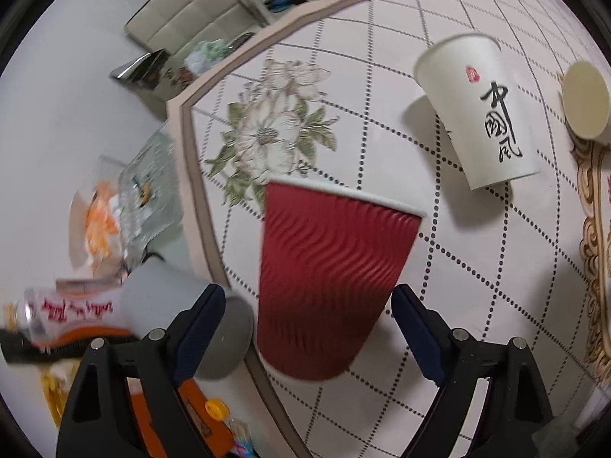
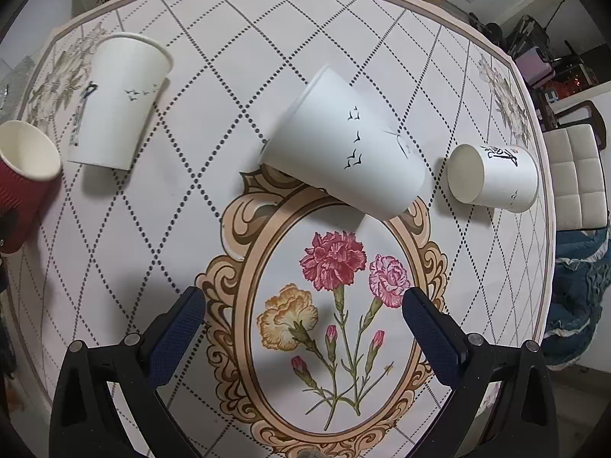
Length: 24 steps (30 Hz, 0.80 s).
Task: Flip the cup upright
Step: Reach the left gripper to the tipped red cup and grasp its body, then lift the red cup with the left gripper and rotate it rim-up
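A red ribbed paper cup (image 1: 328, 278) sits between the open fingers of my left gripper (image 1: 307, 305), its white rim pointing away from me; the fingers do not touch it. It shows at the left edge of the right wrist view (image 2: 23, 187), mouth up. A white cup with black calligraphy (image 1: 477, 110) stands beyond it, also in the right wrist view (image 2: 118, 103). A large white cup with bird marks (image 2: 343, 145) lies tilted on the table ahead of my open, empty right gripper (image 2: 303, 320). A smaller white cup (image 2: 492, 179) lies on its side at the right.
The round table (image 2: 191, 198) has a diamond grid and a flower medallion (image 2: 332, 297). Off its left edge lie bags, a grey cylinder (image 1: 183, 309) and clutter. A padded chair (image 2: 576, 175) stands at the right, another chair (image 1: 187, 11) beyond the far edge.
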### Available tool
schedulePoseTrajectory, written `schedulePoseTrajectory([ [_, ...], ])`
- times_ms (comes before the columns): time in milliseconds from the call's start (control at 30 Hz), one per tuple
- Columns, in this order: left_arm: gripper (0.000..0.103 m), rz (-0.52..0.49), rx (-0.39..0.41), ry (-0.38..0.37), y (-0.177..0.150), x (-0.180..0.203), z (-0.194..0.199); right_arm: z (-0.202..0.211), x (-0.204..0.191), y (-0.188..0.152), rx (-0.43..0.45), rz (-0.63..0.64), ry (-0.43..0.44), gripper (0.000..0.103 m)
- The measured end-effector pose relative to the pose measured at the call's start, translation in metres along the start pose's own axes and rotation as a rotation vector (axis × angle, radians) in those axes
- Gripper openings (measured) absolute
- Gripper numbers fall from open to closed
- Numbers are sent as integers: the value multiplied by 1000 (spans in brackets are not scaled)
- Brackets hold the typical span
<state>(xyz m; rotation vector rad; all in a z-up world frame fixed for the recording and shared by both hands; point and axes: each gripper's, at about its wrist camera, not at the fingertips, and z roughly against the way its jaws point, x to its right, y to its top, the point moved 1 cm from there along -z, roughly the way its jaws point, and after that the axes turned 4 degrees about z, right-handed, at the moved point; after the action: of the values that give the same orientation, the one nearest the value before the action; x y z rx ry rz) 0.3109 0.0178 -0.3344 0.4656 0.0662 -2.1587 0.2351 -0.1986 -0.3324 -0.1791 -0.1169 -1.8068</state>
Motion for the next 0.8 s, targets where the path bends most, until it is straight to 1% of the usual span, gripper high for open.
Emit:
schedulePoseTrajectory([
  [67, 88, -20, -1, -7, 2, 3, -3, -2, 0, 0, -6, -5, -4, 103],
  [100, 86, -31, -4, -11, 4, 5, -6, -3, 1, 1, -8, -6, -6, 103],
  [133, 74, -37, -7, -18, 5, 6, -9, -3, 1, 1, -11, -7, -9, 103],
  [267, 74, -36, 5, -31, 8, 5, -10, -5, 5, 1, -13, -13, -17, 103],
  [433, 74, 0, 14, -41, 6, 4, -4, -3, 11, -3, -14, -28, -30, 103],
  [567, 74, 50, 22, -59, 1, 2, 10, 1, 17, -8, -5, -44, -37, 103],
  [700, 74, 110, 25, -81, -9, 4, 32, 8, 22, -15, 5, -61, -37, 103],
  [800, 74, 172, 11, -115, -21, 8, 50, 12, 29, -24, 14, -78, -27, 103],
])
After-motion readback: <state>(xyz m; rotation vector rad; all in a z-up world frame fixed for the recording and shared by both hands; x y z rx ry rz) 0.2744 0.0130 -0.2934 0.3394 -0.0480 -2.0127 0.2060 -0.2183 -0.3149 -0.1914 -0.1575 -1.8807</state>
